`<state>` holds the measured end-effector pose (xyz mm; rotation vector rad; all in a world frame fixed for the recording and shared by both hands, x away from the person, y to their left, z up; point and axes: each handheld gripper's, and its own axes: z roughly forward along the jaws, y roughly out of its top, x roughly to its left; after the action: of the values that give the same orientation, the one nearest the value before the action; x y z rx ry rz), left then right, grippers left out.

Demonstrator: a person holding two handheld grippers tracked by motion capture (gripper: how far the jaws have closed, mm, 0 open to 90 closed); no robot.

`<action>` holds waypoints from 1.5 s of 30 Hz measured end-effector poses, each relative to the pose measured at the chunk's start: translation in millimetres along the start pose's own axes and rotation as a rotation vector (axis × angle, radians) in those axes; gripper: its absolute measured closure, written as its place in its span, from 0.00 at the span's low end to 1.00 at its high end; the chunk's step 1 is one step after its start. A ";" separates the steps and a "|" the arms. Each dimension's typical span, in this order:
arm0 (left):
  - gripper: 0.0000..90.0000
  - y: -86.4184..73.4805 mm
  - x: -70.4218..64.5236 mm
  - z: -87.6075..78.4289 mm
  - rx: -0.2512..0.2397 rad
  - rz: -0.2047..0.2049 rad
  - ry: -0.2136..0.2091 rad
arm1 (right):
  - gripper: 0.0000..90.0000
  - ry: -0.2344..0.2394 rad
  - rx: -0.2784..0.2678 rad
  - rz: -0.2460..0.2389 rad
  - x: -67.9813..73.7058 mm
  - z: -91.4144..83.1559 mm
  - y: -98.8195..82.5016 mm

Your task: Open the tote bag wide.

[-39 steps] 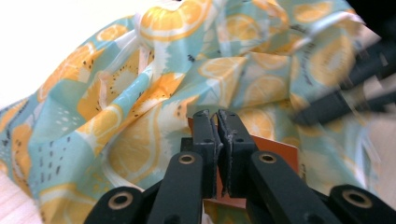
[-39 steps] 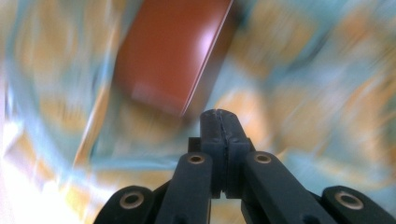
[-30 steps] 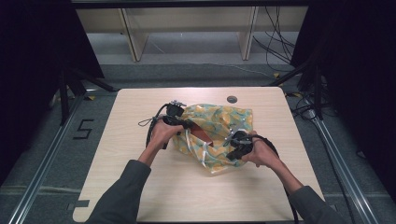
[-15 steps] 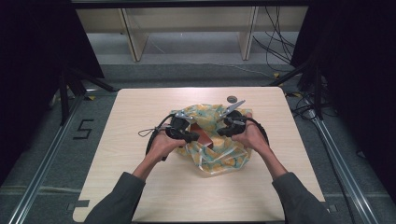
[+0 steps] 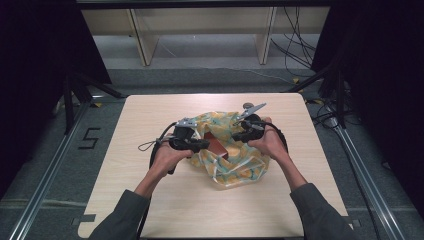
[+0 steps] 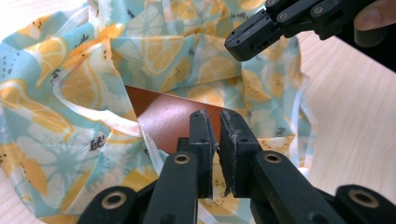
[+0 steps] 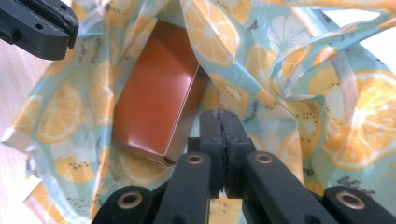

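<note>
Bag (image 5: 235, 170) mouth now gapes, baring brown box (image 5: 218, 146); right gripper (image 7: 220, 122) at two o'clock clamps the bag, left gripper (image 6: 213, 122) jaws just easing apart.

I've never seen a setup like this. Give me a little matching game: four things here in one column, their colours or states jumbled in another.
Things:
1. box
2. bag
3. table
4. right gripper

Colours or states:
A. pale wood
B. reddish-brown, lying inside the open bag
C. black, fingers closed together
D. light blue with a lemon-slice print, crumpled

Pairs: 1-B, 2-D, 3-A, 4-C
</note>
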<state>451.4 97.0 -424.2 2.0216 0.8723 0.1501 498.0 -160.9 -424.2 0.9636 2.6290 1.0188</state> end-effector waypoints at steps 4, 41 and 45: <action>0.89 -4.0 -3.4 -8.4 -0.029 0.001 0.002 | 0.96 0.020 -0.031 -0.022 2.0 -12.9 -6.2; 0.38 -77.5 -39.2 -68.5 -0.106 -0.005 0.039 | 0.48 -0.055 -0.175 0.054 55.8 -76.0 -107.6; 0.37 -86.8 -40.4 -70.1 -0.105 -0.006 0.048 | 0.47 -0.058 -0.172 0.073 65.0 -81.1 -124.2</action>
<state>346.7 150.0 -441.9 1.9244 0.8826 0.2368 354.4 -234.4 -438.9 1.0393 2.4294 1.1918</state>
